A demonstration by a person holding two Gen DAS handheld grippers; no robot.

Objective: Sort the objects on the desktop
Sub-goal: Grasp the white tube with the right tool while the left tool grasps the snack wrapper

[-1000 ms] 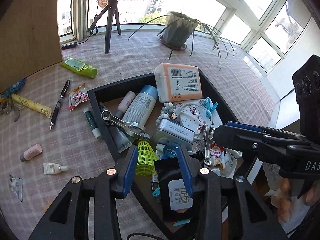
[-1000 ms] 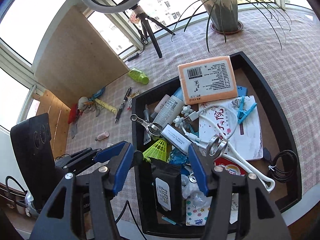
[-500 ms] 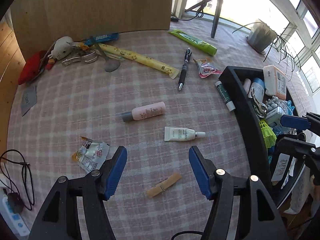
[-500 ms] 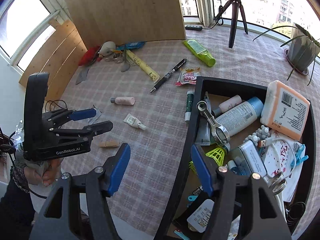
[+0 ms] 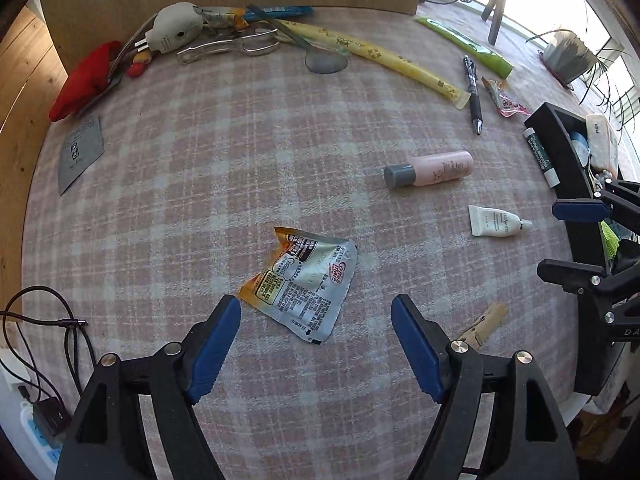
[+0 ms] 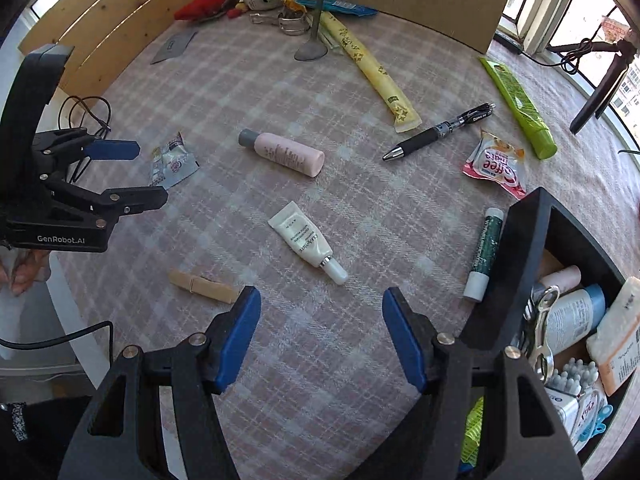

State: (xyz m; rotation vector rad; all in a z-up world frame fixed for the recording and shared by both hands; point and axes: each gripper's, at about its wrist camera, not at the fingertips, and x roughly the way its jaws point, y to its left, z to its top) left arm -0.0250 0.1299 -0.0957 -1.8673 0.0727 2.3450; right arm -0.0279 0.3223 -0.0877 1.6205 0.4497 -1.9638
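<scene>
My left gripper (image 5: pixel 316 312) points down at the checked cloth and its jaws are opening. A torn silver coffee sachet (image 5: pixel 308 276) lies flat between and just ahead of the tips, untouched. My right gripper (image 6: pixel 322 300) stands open over the cloth with nothing between its fingers. A small white tube (image 6: pixel 304 240) lies just ahead of it, and a wooden clothespin (image 6: pixel 204 286) lies by its left finger. A pink bottle (image 6: pixel 284 152) lies farther off. The black tray (image 6: pixel 516 264), full of items, stands at the right.
A green stick (image 6: pixel 484 252) lies against the tray's outer wall. A pen (image 6: pixel 440 130), a pink sachet (image 6: pixel 496 164), a green tube (image 6: pixel 520 100) and a long yellow packet (image 6: pixel 372 68) lie at the back. Cables (image 5: pixel 48 320) hang off the cloth's left edge.
Both grippers swung left from above the tray and sank toward the cloth. The left jaws spread wider and now frame the silver sachet.
</scene>
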